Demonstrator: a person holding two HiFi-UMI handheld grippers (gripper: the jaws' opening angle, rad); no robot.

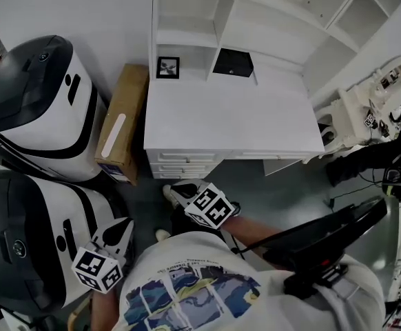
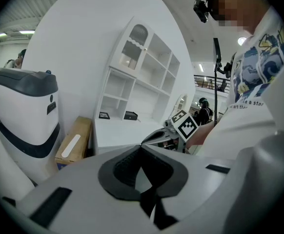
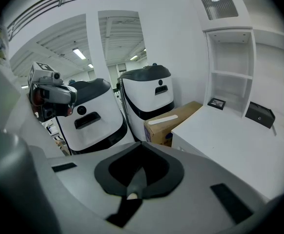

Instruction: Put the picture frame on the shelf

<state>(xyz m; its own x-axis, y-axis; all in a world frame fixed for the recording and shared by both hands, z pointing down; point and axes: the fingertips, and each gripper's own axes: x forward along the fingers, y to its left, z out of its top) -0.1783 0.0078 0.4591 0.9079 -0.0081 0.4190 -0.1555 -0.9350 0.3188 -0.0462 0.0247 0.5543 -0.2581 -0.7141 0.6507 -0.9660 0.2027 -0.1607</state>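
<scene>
You hold the left hand-held gripper (image 1: 122, 232) and right hand-held gripper (image 1: 178, 193) low and near, jaws together on nothing; the picture frame (image 1: 167, 67) stands far-left in the shelf's (image 1: 187, 38) bottom bay, at counter (image 1: 228, 116) level; that fits either awaiting pickup or already placed.

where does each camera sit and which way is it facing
Head view: on the person's head, looking steeply down at the white desk; shows the shirt, left gripper and right gripper.
Left gripper view: on the left gripper, facing desk and shelf; own shut jaws, right gripper and shirt show.
Right gripper view: on the right gripper, facing the white machines; own shut jaws, left gripper show.
Shared: all three see the picture frame and cardboard box.
</scene>
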